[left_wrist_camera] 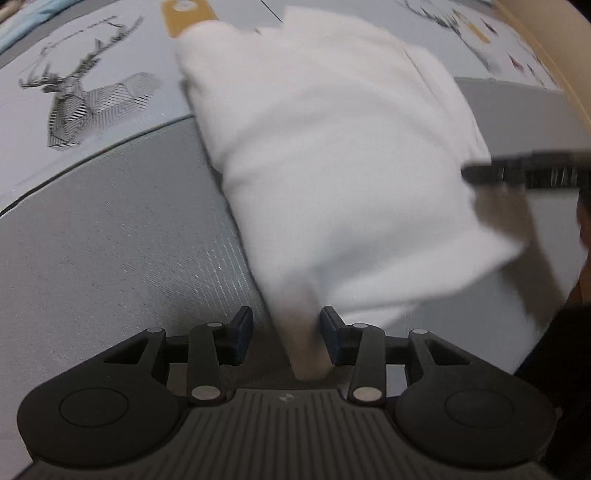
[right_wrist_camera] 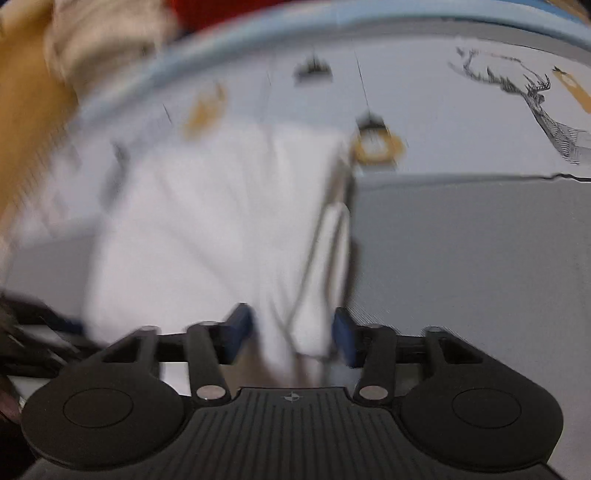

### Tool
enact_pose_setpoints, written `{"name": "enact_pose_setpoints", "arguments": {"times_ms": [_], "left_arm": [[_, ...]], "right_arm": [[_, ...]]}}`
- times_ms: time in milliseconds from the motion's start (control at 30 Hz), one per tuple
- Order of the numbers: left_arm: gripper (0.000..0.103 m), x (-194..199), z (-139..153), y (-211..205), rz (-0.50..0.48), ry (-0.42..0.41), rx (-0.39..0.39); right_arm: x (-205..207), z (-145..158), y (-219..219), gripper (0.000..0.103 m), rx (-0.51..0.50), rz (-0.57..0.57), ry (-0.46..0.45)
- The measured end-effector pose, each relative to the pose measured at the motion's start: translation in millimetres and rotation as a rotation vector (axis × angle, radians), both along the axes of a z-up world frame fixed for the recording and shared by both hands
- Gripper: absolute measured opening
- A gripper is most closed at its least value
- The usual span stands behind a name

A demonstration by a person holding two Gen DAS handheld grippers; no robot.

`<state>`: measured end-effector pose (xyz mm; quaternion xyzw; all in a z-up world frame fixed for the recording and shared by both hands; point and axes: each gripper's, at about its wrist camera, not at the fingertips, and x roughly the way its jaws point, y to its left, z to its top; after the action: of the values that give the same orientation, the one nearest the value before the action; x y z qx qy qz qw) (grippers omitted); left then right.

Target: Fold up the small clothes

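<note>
Obs.: your left gripper (left_wrist_camera: 285, 338) sits low over the grey panel of a printed bed cover (left_wrist_camera: 110, 229), with a pinched tail of the white garment (left_wrist_camera: 332, 155) running down between its blue pads (left_wrist_camera: 242, 334). The jaws stand apart with the cloth between them; the right pad seems to touch the fabric, while the left shows a gap, so you cannot tell whether the grip is firm or just released.

Your right gripper (right_wrist_camera: 291, 334) shows the same picture: a bunched edge and seam of the garment (right_wrist_camera: 207, 206) passes between its pads (right_wrist_camera: 238, 332), jaws partly apart. Heavy blur here; whether it is clamped cannot be told either.

Position: the garment lies on the cover, spread away from both grippers toward the deer print (left_wrist_camera: 81, 99) and mustard patches (left_wrist_camera: 186, 14). It looks already doubled, with a layered edge visible on its right side in the right wrist view.

Judgement: you are mid-fold, each gripper at a near corner, either carrying the near edge over or setting it down.

Next move calls for: keeping both corners level and taut together, bringing the near edge squarely onto the far edge, then opening both grippers only once the cloth lies flat. Uneven travel would skew the fold.
</note>
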<state>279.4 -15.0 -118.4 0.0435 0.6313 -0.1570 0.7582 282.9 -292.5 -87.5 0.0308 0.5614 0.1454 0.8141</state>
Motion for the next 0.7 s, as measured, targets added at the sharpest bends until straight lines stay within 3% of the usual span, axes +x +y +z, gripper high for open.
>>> {"name": "enact_pose_setpoints", "arguments": {"times_ms": [67,167,233,333,567,700], "left_arm": [[0.045,3,10,8,0.028,-0.018,-0.068],[0.047,12,28,37,0.172,-0.063,-0.229],[0.055,16,31,54,0.275,-0.125,-0.294],[0.055,25,24,70,0.419,-0.135,-0.362],[0.055,53,4,81,0.584,-0.099,-0.438],[0.056,67,-12,79,0.613,-0.058,-0.452]], "right_arm": [[-1,0,-7,0.058,0.038,-0.035,0.021],[2,12,-12,0.057,0.063,-0.076,-0.016],[7,21,-12,0.056,0.106,-0.103,-0.073],[13,26,-19,0.056,0.18,-0.171,-0.117],[44,6,-9,0.056,0.177,-0.293,-0.088],[54,-3,-3,0.056,0.158,-0.334,-0.088]]}}
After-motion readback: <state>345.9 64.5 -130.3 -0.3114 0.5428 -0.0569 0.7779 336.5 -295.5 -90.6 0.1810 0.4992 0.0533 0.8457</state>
